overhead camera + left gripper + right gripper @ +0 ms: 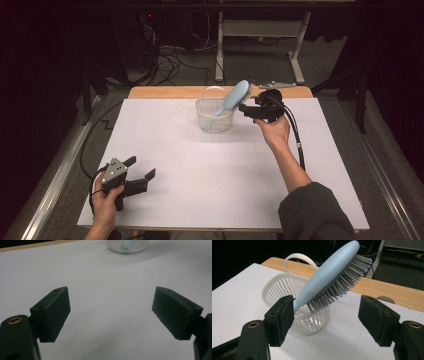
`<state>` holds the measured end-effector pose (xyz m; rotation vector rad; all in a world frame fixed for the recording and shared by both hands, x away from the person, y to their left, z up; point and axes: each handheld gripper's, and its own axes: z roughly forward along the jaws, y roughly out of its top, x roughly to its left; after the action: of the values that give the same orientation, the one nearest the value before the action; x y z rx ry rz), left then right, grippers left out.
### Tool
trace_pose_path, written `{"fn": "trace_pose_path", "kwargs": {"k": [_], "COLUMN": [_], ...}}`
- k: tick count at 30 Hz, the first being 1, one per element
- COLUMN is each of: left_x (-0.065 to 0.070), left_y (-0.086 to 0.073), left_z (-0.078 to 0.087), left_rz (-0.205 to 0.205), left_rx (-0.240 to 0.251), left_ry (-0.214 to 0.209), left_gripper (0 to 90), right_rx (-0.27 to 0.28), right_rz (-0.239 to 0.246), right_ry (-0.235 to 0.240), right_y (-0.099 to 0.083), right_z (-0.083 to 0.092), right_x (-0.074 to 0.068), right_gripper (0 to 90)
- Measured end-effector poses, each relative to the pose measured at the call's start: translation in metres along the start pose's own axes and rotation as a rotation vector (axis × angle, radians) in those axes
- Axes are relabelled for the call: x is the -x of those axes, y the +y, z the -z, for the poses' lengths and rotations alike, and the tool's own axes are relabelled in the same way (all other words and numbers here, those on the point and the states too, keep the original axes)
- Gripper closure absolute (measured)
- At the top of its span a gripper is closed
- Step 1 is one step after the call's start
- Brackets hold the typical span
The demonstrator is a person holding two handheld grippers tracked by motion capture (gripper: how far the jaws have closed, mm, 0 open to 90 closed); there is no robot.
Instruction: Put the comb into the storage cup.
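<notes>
**Hairbrush leaning in the basket, both grippers spread**

A pale blue plastic hairbrush point(233, 97) with grey bristles stands tilted in a round white slatted plastic basket point(214, 117), handle end down inside, oval head sticking up over the rim towards the right gripper point(250, 109). That gripper is just beside the basket, its jaws spread with nothing pinched. In the right gripper view the brush point(329, 275) slants across the gap between the jaws, bristles facing the far jaw, and its handle passes behind the near jaw's edge; whether it touches that pad I cannot tell. The basket point(279, 287) has a loop handle rising behind the brush.

The left gripper point(134, 171) rests well away from the basket, low over the smooth white sheet covering the table point(210, 180), jaws wide apart and empty. Its own view shows bare sheet between the matte black pads and the basket point(128, 247) far ahead.

Beyond the right gripper a strip of light wooden tabletop edge point(165, 92) shows, with a small grey metal piece point(276, 85) lying on it. Black cables sprawl on the dark carpet point(185, 62) behind.
</notes>
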<state>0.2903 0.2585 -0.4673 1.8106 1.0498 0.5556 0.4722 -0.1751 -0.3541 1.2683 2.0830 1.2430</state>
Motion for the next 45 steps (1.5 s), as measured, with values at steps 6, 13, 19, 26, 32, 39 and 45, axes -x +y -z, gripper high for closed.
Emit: {"fn": "trace_pose_path", "kwargs": {"k": [6, 13, 19, 26, 32, 39, 45], "left_x": [-0.002, -0.002, -0.002, -0.001, -0.001, -0.001, 0.001], "left_y": [-0.001, -0.001, 0.000, 0.000, 0.000, 0.000, -0.001], "left_z": [0.000, 0.002, 0.000, 0.000, 0.001, 0.000, 0.002], "left_rz": [-0.001, 0.001, -0.004, -0.008, -0.003, -0.002, -0.004], "left_rx": [-0.005, 0.000, -0.003, -0.001, 0.005, 0.011, 0.012], "left_ry": [-0.011, -0.003, 0.004, 0.006, 0.007, 0.009, 0.008], "left_gripper": [15.9, 15.9, 15.9, 15.9, 15.9, 15.9, 15.8], "right_rx": [0.015, 0.010, 0.024, 0.029, 0.035, 0.045, 0.049], "right_rz": [-0.005, -0.012, -0.009, -0.019, -0.022, -0.019, -0.021], "right_ry": [0.002, -0.001, 0.010, 0.004, 0.001, 0.007, 0.008], "right_y": [-0.001, -0.003, -0.006, -0.013, -0.018, -0.022, -0.028], "right_z": [0.006, 0.009, 0.015, 0.025, 0.031, 0.040, 0.048], "right_x": [0.003, 0.005, 0.007, 0.013, 0.017, 0.020, 0.022], "right_gripper": [29.4, 29.6, 29.6, 29.5, 29.5, 29.5, 29.4]}}
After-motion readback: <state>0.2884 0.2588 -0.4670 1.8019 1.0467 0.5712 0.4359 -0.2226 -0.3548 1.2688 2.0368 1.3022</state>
